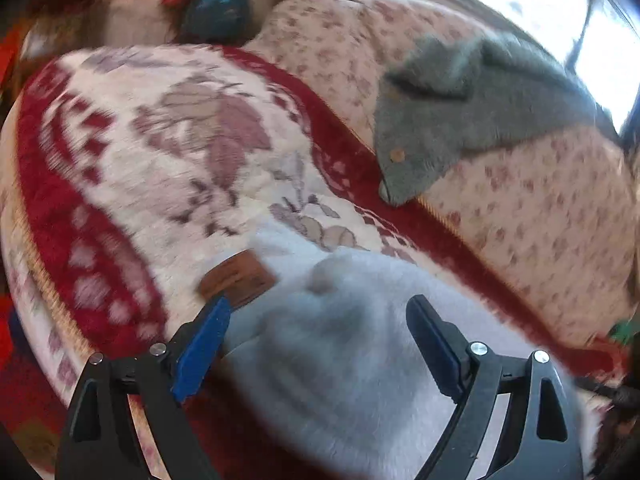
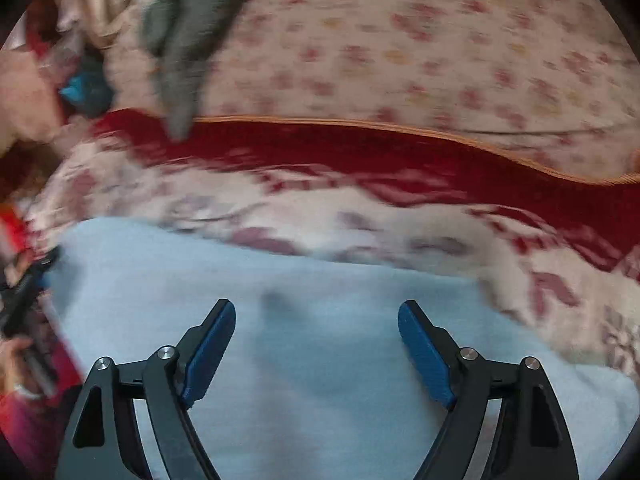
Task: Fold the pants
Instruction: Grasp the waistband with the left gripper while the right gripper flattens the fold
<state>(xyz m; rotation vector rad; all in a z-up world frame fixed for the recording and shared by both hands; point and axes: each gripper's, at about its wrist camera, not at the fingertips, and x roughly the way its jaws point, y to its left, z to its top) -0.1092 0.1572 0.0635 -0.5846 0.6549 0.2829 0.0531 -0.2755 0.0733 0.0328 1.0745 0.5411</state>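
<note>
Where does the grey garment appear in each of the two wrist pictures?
Left wrist: the grey garment lies upper right, on the flowered sheet, with its lower tip at the red blanket border.
Right wrist: the grey garment is upper left, blurred, with its tip at the same border.
Shared landmark: the red blanket border with its orange edge.

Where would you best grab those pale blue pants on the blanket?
Probably at the edge by the brown patch on the pale blue pants: it lies flat on the red-patterned blanket, so the open left gripper could pinch it from above.
</note>
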